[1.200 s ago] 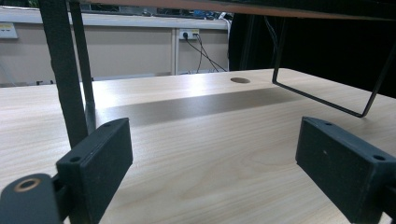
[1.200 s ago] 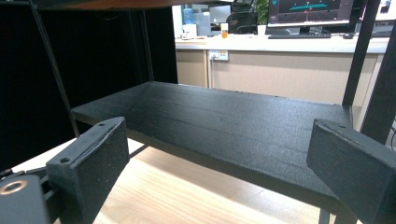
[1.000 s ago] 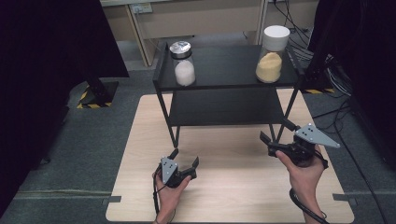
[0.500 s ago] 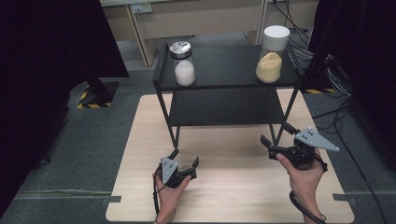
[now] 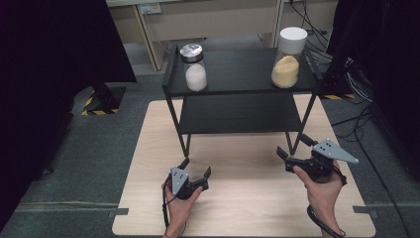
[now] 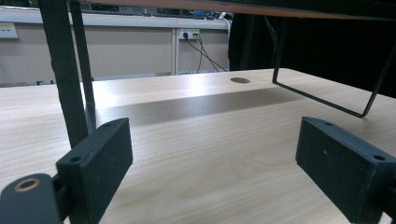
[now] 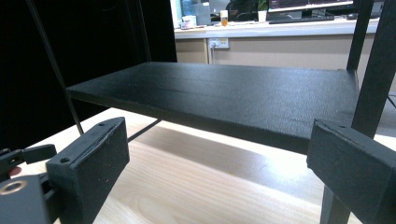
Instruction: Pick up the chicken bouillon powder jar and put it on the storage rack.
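High view: my left gripper (image 5: 197,168) and right gripper (image 5: 293,146) sit low over the pale wooden table (image 5: 148,148), jaws spread wide, gripping nothing, just before the black two-tier metal shelf (image 5: 237,116), whose front legs stand nearest them.

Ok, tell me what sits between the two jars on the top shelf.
Nothing: in the high view, bare black shelf separates the white-powder jar from the yellow-powder jar.

Pale smooth wood table (image 5: 237,208), matt black rough-grained shelf (image 7: 224,95)
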The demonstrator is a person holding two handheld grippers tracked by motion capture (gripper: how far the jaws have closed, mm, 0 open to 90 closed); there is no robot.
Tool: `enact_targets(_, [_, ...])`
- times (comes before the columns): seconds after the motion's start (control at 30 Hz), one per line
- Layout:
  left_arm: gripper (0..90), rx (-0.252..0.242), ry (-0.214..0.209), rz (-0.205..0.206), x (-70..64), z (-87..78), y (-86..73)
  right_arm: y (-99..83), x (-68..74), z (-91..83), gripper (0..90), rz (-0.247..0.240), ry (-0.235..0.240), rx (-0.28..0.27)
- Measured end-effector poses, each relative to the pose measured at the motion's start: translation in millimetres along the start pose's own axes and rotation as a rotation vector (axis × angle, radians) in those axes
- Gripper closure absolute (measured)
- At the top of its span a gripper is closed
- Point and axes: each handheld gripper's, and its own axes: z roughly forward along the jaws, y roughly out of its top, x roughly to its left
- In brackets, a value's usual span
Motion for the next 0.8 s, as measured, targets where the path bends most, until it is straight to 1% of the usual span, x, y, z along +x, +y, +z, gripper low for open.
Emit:
enact_targets(0.53, [10.2,0.000,0.001,-0.001,0.0,0.0,0.0,-15.5,-4.8,-0.2,5.9,0.024,-0.006,0.037])
enact_targets(0.8, [10.2,-0.001,0.000,0.000,-0.1,-0.1,-0.1,-24.6,-5.2,0.1,5.9,0.030,-0.010,0.046])
